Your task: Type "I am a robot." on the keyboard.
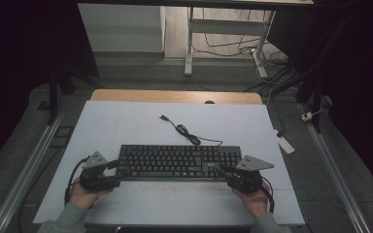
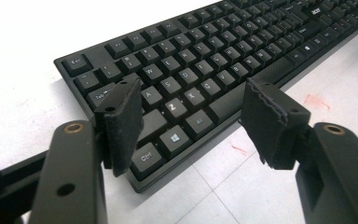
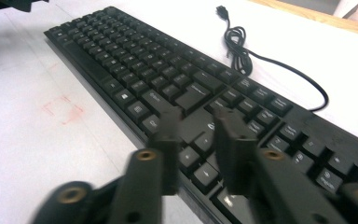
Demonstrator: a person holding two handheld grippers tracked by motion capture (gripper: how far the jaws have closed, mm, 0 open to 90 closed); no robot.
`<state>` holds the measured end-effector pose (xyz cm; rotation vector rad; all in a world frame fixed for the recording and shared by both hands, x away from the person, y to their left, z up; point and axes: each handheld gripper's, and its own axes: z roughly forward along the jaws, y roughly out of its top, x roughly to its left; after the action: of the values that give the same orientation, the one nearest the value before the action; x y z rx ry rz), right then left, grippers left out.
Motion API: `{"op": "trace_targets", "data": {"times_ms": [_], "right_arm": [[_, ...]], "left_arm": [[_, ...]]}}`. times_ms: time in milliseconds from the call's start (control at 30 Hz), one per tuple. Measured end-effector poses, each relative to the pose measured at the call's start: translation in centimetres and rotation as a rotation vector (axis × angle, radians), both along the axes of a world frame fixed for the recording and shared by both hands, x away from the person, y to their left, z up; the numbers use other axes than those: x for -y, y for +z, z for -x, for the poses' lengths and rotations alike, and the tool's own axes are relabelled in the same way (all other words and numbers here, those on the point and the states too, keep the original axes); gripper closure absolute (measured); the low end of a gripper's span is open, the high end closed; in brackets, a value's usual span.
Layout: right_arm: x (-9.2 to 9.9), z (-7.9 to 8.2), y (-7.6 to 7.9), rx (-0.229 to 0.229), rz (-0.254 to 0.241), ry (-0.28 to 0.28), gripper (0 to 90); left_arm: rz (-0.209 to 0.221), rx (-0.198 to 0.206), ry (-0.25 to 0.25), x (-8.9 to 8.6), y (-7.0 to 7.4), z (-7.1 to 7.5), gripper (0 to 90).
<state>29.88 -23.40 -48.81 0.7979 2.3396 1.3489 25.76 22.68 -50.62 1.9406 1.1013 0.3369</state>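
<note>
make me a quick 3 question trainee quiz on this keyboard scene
1. True or false: the black full-size keyboard lies between the left tongs and the right tongs.
2. Which end of the keyboard does its coiled black cable leave from: A the person's left, B the person's right?
3. What does the keyboard rest on?

Key: 1 true; 2 B; 3 the white tabletop sheet.

white table top (image 1: 126,126) on a grey floor (image 1: 320,160).

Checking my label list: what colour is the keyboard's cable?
Black; the cable shows best in the right gripper view.
</note>
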Motion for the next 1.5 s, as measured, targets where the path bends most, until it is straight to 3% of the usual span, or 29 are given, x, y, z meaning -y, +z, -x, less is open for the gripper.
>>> {"op": "trace_targets", "data": {"times_ms": [167,500,733,967,1500], "right_arm": [[-1.0,-0.3,0.4,0.005,-0.010,0.024,89.0],[-3.5,-1.3,1.0,-0.002,-0.009,0.062,89.5],[-6.3,-2.5,1.2,0.000,0.001,0.093,89.4],[-7.7,-3.2,1.0,-0.004,0.009,0.114,89.4],[-11.5,-4.8,0.6,-0.008,0.011,0.185,89.4]], "left_arm": [[0.004,0.000,-0.003,0.0,0.1,0.0,39.8],[-0.012,0.012,0.013,-0.3,0.3,-0.1,40.4],[-0.042,0.021,0.015,-0.1,0.3,0.0,35.8],[-0.048,0.028,0.021,0.0,0.4,-0.2,33.5],[-0.055,0.017,0.017,0.7,0.5,-0.8,51.7]]}}
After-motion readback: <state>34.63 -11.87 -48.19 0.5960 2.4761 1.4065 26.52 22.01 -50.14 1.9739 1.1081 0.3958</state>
